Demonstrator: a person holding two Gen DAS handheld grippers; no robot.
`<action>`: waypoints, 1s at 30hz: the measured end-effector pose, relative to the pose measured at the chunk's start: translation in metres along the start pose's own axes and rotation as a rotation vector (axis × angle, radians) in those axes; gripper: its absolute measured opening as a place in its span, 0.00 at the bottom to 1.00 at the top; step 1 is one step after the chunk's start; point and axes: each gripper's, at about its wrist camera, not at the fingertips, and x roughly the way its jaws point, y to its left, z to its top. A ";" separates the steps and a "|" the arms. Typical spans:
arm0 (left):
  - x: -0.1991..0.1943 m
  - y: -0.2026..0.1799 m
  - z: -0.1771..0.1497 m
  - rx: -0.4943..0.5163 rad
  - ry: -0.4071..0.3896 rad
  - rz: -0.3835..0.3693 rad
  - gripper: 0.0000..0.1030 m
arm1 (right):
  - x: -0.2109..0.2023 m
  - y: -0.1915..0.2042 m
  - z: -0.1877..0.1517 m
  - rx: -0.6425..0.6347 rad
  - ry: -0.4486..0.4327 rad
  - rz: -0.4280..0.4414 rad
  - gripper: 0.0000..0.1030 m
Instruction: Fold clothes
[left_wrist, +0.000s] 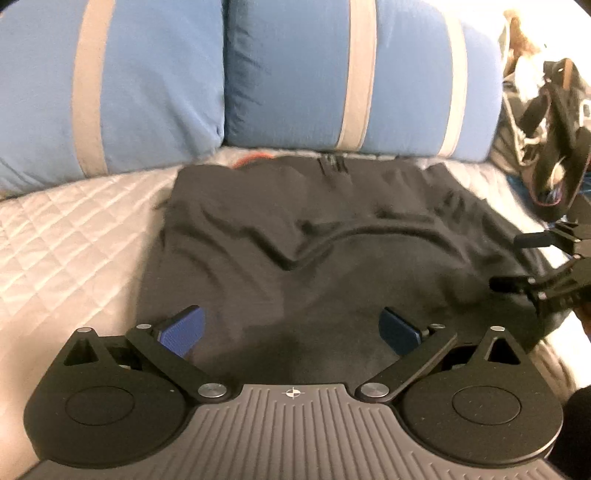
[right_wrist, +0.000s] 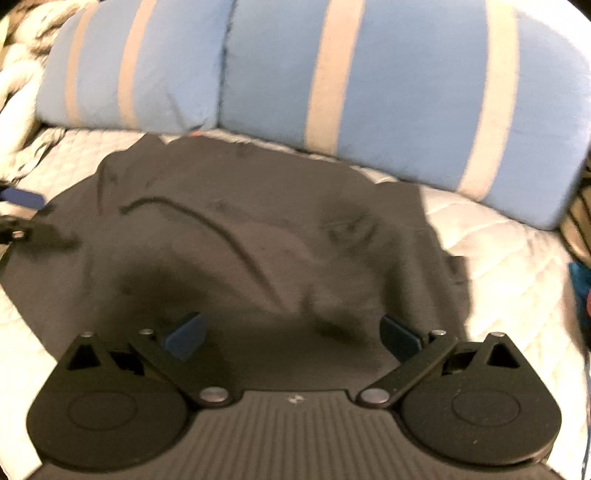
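The left gripper (left_wrist: 291, 326) has a grey ribbed body with a small crosshair mark, black round housings, black link arms with silver screws, and ridged blue finger pads (left_wrist: 183, 328). The right gripper (right_wrist: 291, 332) is built alike, with blue pads (right_wrist: 184, 334).

No readable text, brand, label or number showed anywhere. The only sign was a small white crosshair mark (left_wrist: 293, 393) at six o'clock on the left gripper's ribbed grey housing (left_wrist: 295, 435); its counterpart mark (right_wrist: 295, 399) in the right wrist view was too blurred to make out.
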 end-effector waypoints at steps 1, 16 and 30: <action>-0.005 0.000 -0.001 0.001 -0.008 0.002 1.00 | -0.003 -0.003 -0.001 0.004 -0.010 -0.010 1.00; -0.050 0.007 -0.001 -0.024 -0.113 0.047 1.00 | -0.032 -0.039 -0.011 0.088 -0.041 -0.044 1.00; -0.065 0.008 -0.005 -0.104 -0.155 0.062 1.00 | -0.058 -0.133 -0.064 0.560 -0.009 0.103 1.00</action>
